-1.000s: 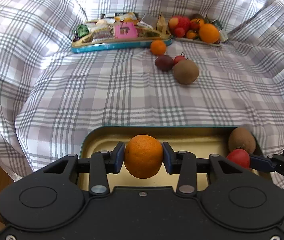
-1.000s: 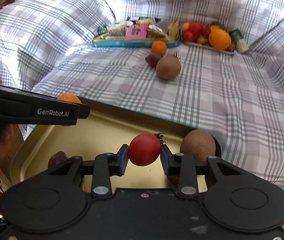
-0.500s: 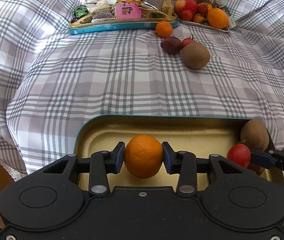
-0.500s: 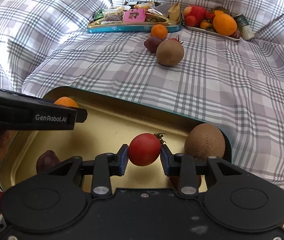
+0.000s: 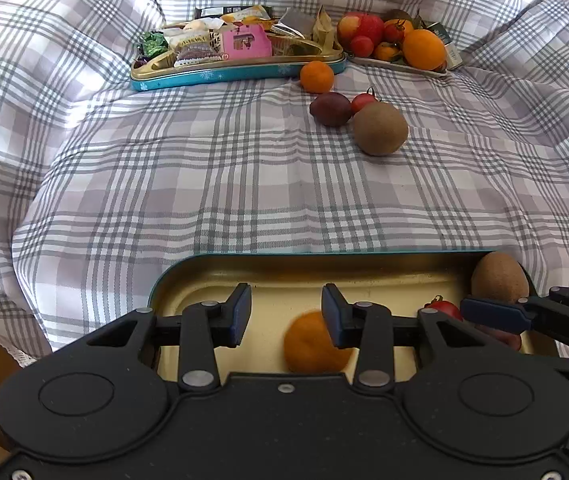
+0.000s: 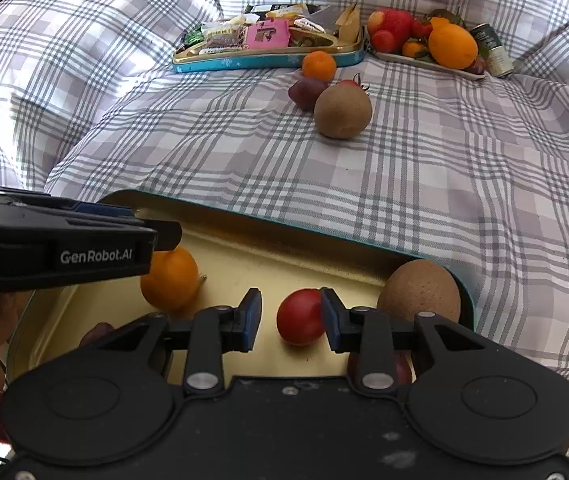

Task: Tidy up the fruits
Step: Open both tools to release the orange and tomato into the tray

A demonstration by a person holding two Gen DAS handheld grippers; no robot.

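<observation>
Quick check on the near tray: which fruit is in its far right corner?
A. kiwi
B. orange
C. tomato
A: the kiwi sits against the far right corner of the tray, while the tomato and the orange lie further left.

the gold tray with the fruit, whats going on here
A person is sorting fruit into the gold tray with a hand-held gripper in each hand. The left hand-held gripper is open above an orange lying in the tray. The right hand-held gripper is open too, with a tomato on the tray floor between its jaws. A kiwi sits in the tray corner. A second kiwi, a plum and a mandarin wait on the checked cloth.
</observation>
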